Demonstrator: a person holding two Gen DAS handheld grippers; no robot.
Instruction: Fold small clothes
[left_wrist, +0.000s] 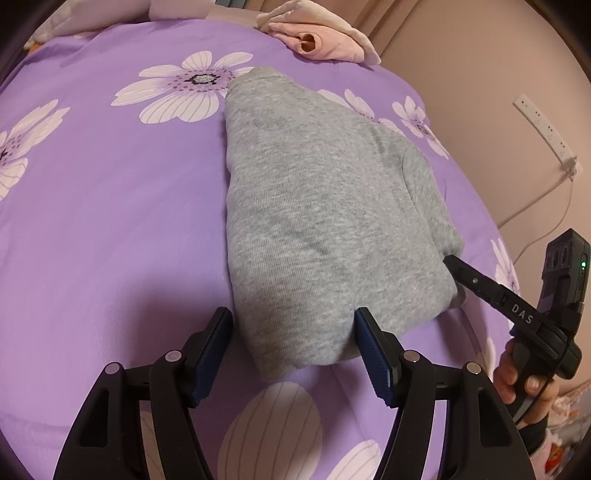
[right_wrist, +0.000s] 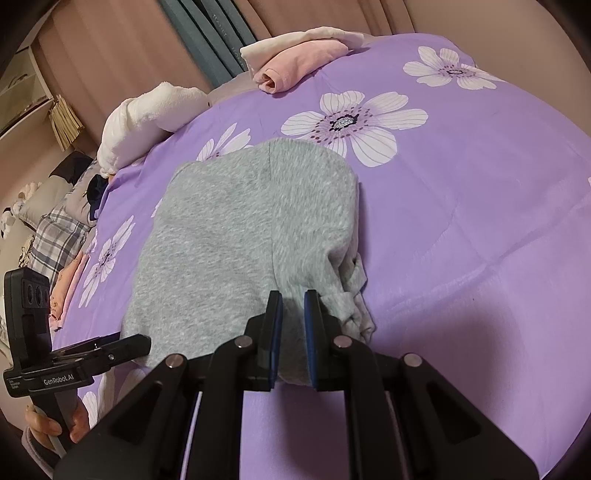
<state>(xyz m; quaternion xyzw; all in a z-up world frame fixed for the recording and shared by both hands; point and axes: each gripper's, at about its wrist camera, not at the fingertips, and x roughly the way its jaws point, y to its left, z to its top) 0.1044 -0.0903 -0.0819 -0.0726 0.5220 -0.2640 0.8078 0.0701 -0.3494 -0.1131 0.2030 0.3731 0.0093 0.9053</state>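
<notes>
A folded grey knit garment (left_wrist: 325, 206) lies on the purple flowered bedspread (left_wrist: 110, 229). My left gripper (left_wrist: 293, 325) is open and straddles the garment's near end. Its pads stand at either side and do not squeeze the cloth. In the right wrist view the same grey garment (right_wrist: 243, 236) fills the middle. My right gripper (right_wrist: 293, 306) is shut on a fold of its near edge, beside a bunched sleeve (right_wrist: 354, 299). From the left wrist view the right gripper (left_wrist: 452, 264) meets the garment's right side. The left gripper (right_wrist: 144, 341) shows at the garment's left corner.
A pile of pink and cream clothes (left_wrist: 325, 40) (right_wrist: 295, 62) sits at the far edge of the bed. A white fluffy bundle (right_wrist: 147, 114) and plaid cloth (right_wrist: 55, 236) lie off to the left. A power strip (left_wrist: 546, 129) hangs on the wall. A hand (left_wrist: 517, 380) holds the right gripper.
</notes>
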